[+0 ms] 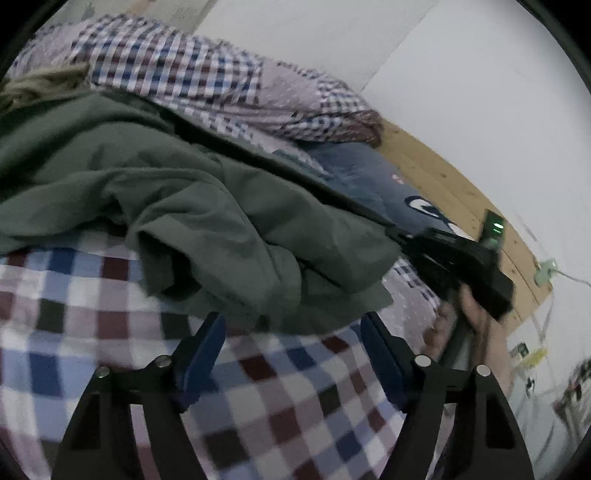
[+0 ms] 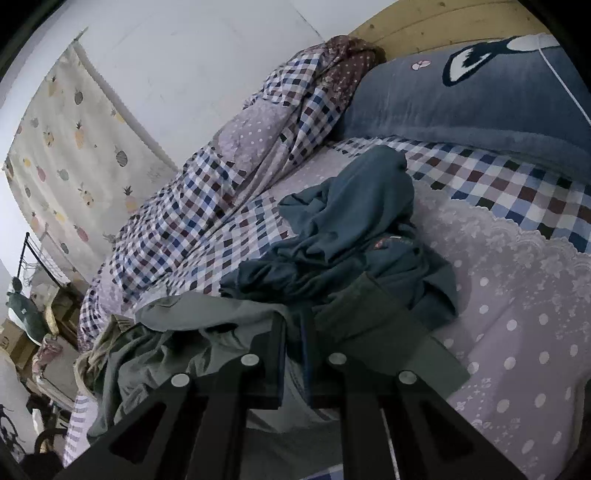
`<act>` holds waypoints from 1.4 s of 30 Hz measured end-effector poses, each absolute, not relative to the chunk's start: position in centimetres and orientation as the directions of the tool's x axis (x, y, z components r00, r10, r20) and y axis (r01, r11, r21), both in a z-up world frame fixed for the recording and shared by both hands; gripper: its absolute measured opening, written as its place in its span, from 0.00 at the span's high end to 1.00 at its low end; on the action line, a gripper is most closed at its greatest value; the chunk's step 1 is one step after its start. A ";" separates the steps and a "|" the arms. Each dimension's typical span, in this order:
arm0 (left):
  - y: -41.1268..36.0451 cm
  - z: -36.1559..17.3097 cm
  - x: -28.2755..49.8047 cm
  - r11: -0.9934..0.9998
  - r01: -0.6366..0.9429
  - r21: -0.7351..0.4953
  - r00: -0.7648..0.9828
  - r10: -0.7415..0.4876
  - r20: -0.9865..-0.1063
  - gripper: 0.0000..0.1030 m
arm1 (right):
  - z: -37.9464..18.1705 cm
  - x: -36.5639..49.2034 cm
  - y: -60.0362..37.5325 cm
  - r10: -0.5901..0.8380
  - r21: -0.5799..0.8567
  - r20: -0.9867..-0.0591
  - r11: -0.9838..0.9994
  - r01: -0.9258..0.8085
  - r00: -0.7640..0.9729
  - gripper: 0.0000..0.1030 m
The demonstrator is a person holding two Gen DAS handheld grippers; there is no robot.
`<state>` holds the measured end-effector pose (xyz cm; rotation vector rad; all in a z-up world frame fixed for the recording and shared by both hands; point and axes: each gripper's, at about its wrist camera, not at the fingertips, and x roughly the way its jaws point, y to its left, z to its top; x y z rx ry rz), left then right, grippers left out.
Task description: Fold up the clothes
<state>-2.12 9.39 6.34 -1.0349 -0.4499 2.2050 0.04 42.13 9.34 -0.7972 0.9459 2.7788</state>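
Observation:
A crumpled green garment lies on the checked bed sheet. My left gripper hovers open just short of its near edge, blue pads spread wide with nothing between them. To the right, a hand holds the body of my right gripper, whose tips are buried in the green cloth. In the right wrist view, my right gripper is shut on the green garment, with a fold draped over one finger. A teal garment lies bunched just beyond.
A rolled checked quilt runs along the wall side of the bed. A blue pillow rests against the wooden headboard. A polka-dot sheet with lace trim is to the right. Furniture and clutter stand past the foot.

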 end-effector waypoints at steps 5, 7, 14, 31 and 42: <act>10.9 5.1 -5.2 -0.724 -0.312 -0.614 -0.438 0.684 -0.584 0.72 | 9.3 -0.1 42.4 -0.093 0.562 -0.508 -0.790 -0.247 -0.856 0.93; 10.8 4.3 -6.3 -0.708 -0.258 -0.658 -0.415 0.696 -0.586 0.89 | 9.2 -0.1 42.6 -0.104 0.573 -0.508 -0.782 -0.245 -0.855 0.93; 4.2 8.7 -4.3 -0.644 -0.243 -0.725 -0.576 0.697 -0.426 0.93 | 10.7 1.2 43.4 -0.121 0.630 -0.417 -0.753 -0.191 -0.901 0.96; -13.1 17.7 1.9 -0.653 -0.167 -0.739 -0.851 0.474 -0.226 0.99 | 10.6 0.3 40.8 -0.321 0.618 -0.466 -0.785 -0.044 -0.825 0.61; -16.0 15.2 3.5 -0.743 -0.099 -0.662 -0.808 0.448 -0.383 1.00 | 9.2 -1.0 36.3 -0.390 0.522 -0.576 -0.852 0.044 -0.718 0.55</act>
